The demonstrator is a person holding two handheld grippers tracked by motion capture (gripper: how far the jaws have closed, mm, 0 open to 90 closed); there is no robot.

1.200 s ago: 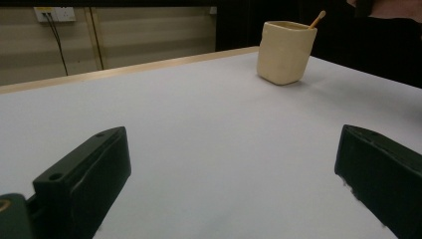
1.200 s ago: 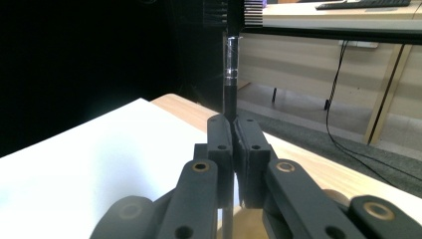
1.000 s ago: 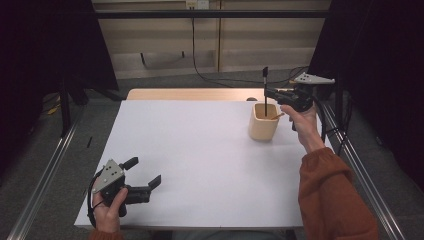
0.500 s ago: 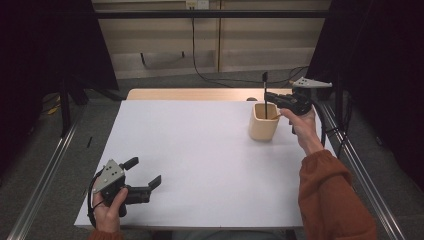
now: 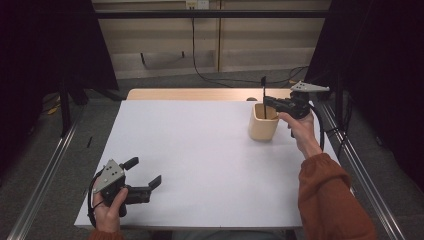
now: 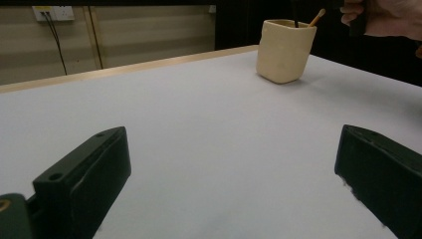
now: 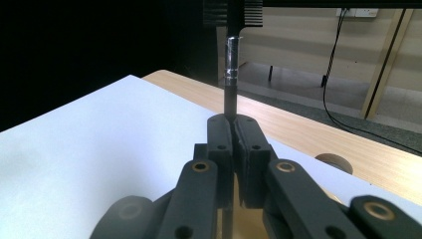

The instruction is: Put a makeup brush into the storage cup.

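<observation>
A beige cup [image 5: 263, 125] stands at the far right of the white table top; it also shows in the left gripper view [image 6: 285, 50] with a wooden stick [image 6: 316, 17] leaning inside. My right gripper [image 5: 267, 101] hangs level just above the cup's rim, shut on a thin black utensil [image 5: 263, 87] that stands upright with its lower end down in the cup. In the right gripper view the jaws [image 7: 234, 129] clamp the utensil's shaft [image 7: 232, 64], and a flat dark head tops it. My left gripper [image 5: 145, 171] rests near the front left corner, open, nothing between its jaws [image 6: 234, 164].
A white sheet [image 5: 190, 150] covers the table, with a strip of bare wood [image 5: 200, 94] along its far edge. Metal rails [image 5: 45, 170] run along both sides. Cables [image 5: 200, 55] trail over the floor behind the table.
The right gripper and the black utensil have sunk slightly toward the cup. The left gripper has not moved.
</observation>
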